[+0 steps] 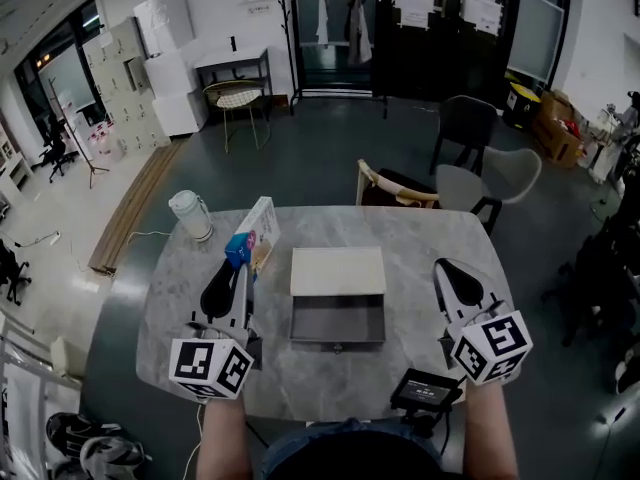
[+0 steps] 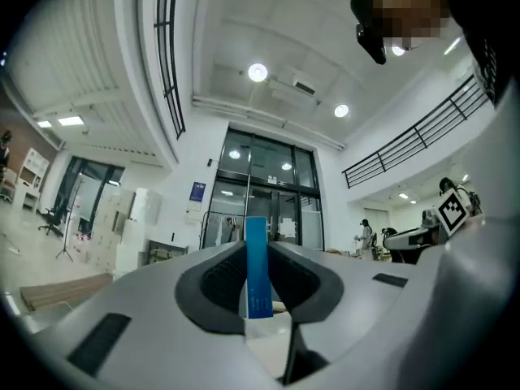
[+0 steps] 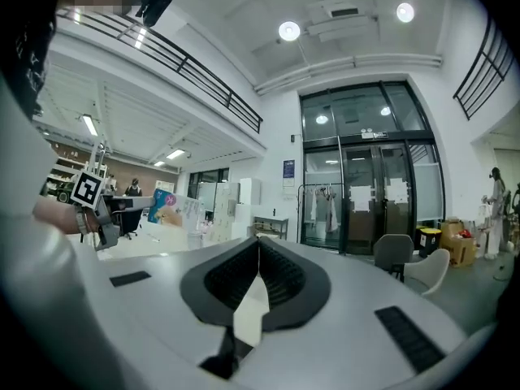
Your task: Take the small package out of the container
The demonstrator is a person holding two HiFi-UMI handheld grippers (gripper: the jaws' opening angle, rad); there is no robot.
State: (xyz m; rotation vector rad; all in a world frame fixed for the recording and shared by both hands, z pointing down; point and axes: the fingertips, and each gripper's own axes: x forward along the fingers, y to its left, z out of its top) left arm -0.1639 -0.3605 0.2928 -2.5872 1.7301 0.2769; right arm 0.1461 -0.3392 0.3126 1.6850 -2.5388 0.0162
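**A:** Start at the left gripper (image 1: 238,268). What have its jaws got?

**B:** They are clamped on the small package (image 1: 258,233). In the left gripper view the package's thin blue edge stands upright between the two pads, pinched at its near end.

**A:** And which way does the package run from there?

**B:** Straight on from the jaw tips, away from the person. Its long axis carries on roughly along the line the gripper points, so most of it sticks out ahead of the tips.

**A:** Where is the container (image 1: 337,343) from that gripper?

**B:** Off to its right and lower, on the table (image 1: 420,243), between the two grippers. Its grey open part looks empty. The package is clear of it on the left, and I'd judge it is held up off the tabletop.

**A:** The right gripper (image 3: 258,254)?

**B:** Jaws together, nothing in them. It is on the container's far side from the package, well apart from it.

**A:** So the next move belongs to the left hand?

**B:** I'd say so. Only that hand has the package, and bare table lies below and beside it for setting down.
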